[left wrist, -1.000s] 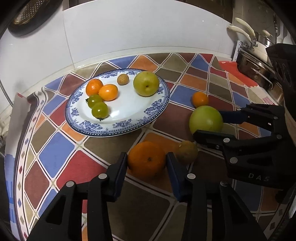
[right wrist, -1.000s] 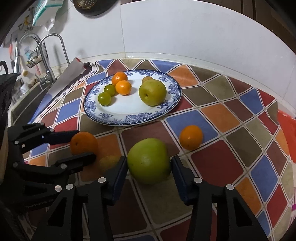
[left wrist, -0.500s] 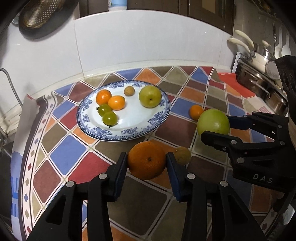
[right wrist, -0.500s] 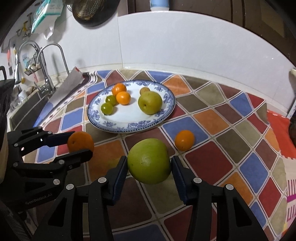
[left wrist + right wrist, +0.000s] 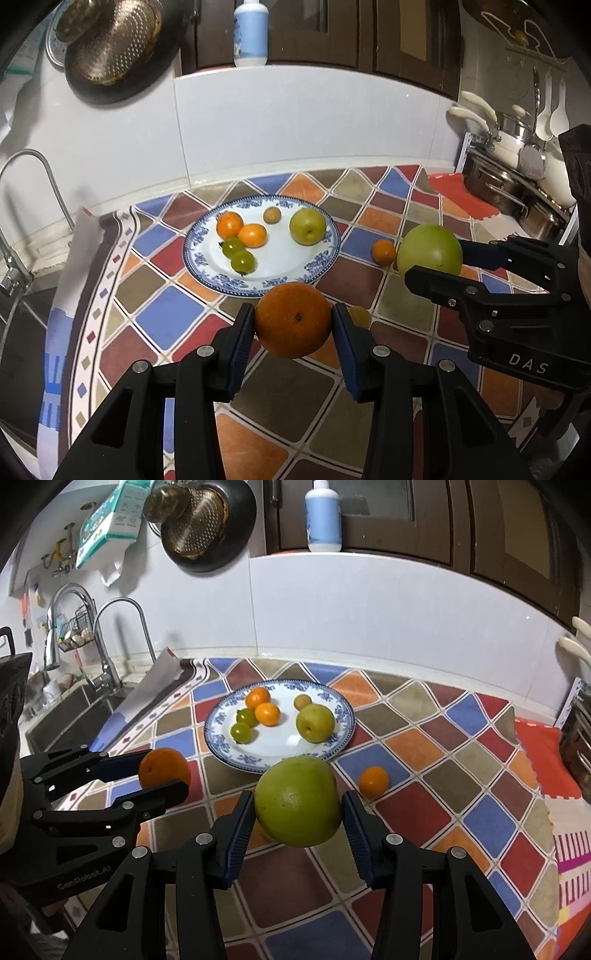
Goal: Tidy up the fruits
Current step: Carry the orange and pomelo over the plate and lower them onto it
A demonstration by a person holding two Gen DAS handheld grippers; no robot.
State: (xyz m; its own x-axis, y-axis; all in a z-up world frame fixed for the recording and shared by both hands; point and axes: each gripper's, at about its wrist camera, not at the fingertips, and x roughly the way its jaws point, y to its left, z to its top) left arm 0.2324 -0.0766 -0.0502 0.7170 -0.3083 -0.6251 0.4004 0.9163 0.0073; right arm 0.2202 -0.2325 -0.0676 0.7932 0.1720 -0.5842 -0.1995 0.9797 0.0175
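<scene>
My left gripper (image 5: 293, 325) is shut on a large orange (image 5: 293, 319) and holds it above the counter, near the front of the plate. My right gripper (image 5: 298, 810) is shut on a big green fruit (image 5: 297, 801), also lifted. A blue-and-white plate (image 5: 207, 266) holds two small oranges, two green tomatoes, a small brown fruit and a green apple (image 5: 307, 226). A small orange (image 5: 383, 252) and a small yellowish fruit (image 5: 359, 316) lie on the mat. In the right wrist view the left gripper (image 5: 162, 773) is at the left, with the plate (image 5: 221, 749) beyond.
A colourful tiled mat (image 5: 166, 314) covers the counter. A sink with faucets (image 5: 107, 664) is at the left. Pots and utensils (image 5: 517, 155) stand at the right. A white backsplash wall (image 5: 369, 609) runs behind the plate.
Both grippers have risen and pulled back from the counter with their fruits. The plate and loose fruits now look smaller and farther off.
</scene>
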